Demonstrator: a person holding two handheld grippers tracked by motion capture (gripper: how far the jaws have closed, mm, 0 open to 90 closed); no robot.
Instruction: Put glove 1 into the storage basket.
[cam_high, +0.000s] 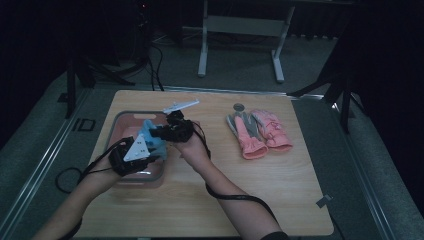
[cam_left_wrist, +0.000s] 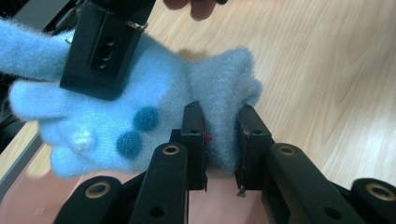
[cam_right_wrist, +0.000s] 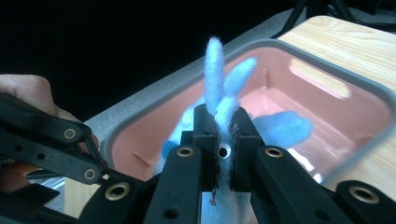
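A fuzzy light-blue glove (cam_high: 149, 131) with two darker blue dots hangs over a pink bin (cam_high: 134, 114), held by both grippers. My left gripper (cam_high: 156, 151) is shut on it. In the left gripper view the blue glove (cam_left_wrist: 140, 93) has its bunched cuff end pinched between the jaws of my left gripper (cam_left_wrist: 220, 114). My right gripper (cam_high: 156, 133) comes in from the right and is shut on the finger end. In the right gripper view, fingers of the blue glove (cam_right_wrist: 219, 79) stick up out of my right gripper (cam_right_wrist: 223, 114), with the pink bin (cam_right_wrist: 327, 107) behind.
A pair of pink and grey gloves (cam_high: 260, 131) lies flat on the right half of the wooden table (cam_high: 210, 200). A small round grey disc (cam_high: 239, 106) sits just beyond them. Cables trail from both grippers across the table's front.
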